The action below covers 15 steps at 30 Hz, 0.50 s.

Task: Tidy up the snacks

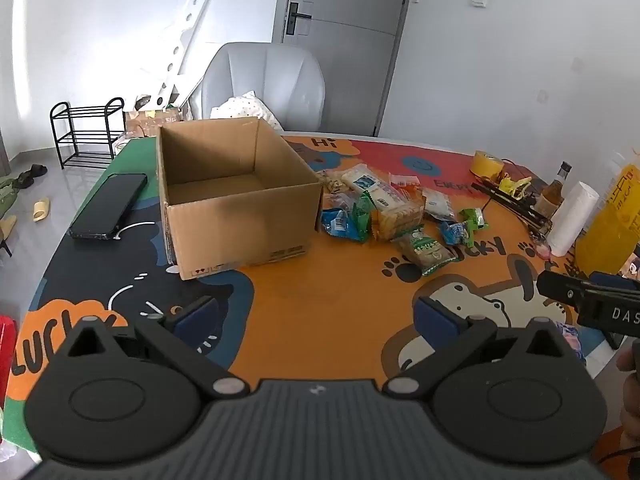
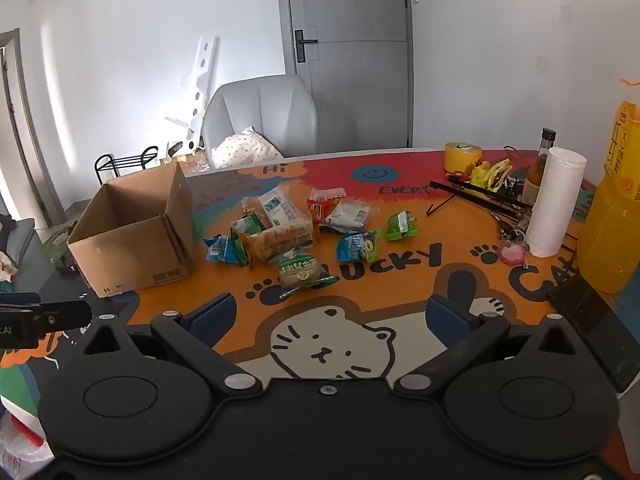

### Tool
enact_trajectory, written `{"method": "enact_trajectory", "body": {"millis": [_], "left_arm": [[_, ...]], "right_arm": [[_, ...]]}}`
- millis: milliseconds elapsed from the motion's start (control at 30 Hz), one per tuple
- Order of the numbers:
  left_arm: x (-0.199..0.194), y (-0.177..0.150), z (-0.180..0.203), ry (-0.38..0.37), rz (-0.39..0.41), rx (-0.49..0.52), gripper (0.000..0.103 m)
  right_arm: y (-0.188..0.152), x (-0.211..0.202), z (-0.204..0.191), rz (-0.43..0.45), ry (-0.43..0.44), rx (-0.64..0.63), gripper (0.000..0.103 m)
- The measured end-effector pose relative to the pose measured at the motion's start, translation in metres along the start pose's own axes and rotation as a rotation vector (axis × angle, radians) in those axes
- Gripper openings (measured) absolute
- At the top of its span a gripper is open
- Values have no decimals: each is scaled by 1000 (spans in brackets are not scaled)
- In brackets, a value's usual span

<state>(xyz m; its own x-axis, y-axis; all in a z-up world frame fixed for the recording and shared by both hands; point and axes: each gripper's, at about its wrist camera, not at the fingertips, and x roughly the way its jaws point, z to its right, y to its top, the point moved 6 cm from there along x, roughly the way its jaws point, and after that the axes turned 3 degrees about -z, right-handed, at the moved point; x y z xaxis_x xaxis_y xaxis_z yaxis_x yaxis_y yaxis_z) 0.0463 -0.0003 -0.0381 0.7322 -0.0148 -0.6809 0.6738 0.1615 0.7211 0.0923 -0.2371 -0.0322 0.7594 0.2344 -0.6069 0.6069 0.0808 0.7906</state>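
Phone [image 1: 108,206], flat, black and shiny, lies at the left of the left view, on the table [image 1: 320,304] with its bright cartoon cover. Just right of it stands a brown cardboard box [image 1: 236,196]. Its top is open and nothing shows inside, though the near wall hides part of the floor of the box. Right of the box, in the middle of the picture, sits the heap of snacks [image 1: 396,216]: crinkly bags in blue, green, red and clear plastic. They overlap, so some are partly hidden, and the small print is too blurry to read. Farther right come a yellow tape roll [image 1: 486,164], a dark glass bottle [image 1: 556,190], a white paper roll [image 1: 572,216] and a big yellow jug [image 1: 612,220], cut off by the edge.

Low in the left view, the left tongs [image 1: 316,316] are wide open and hold nothing. In the right view, the right tongs [image 2: 334,312] are wide open too, also holding nothing, above the drawn cat.
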Motion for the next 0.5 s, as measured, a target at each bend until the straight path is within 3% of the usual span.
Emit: {"method": "enact_trajectory", "body": {"millis": [500], "left_arm": [[-7, 2, -8, 17, 25, -24, 103]], "right_arm": [[3, -2, -8, 18, 13, -23, 103]]}}
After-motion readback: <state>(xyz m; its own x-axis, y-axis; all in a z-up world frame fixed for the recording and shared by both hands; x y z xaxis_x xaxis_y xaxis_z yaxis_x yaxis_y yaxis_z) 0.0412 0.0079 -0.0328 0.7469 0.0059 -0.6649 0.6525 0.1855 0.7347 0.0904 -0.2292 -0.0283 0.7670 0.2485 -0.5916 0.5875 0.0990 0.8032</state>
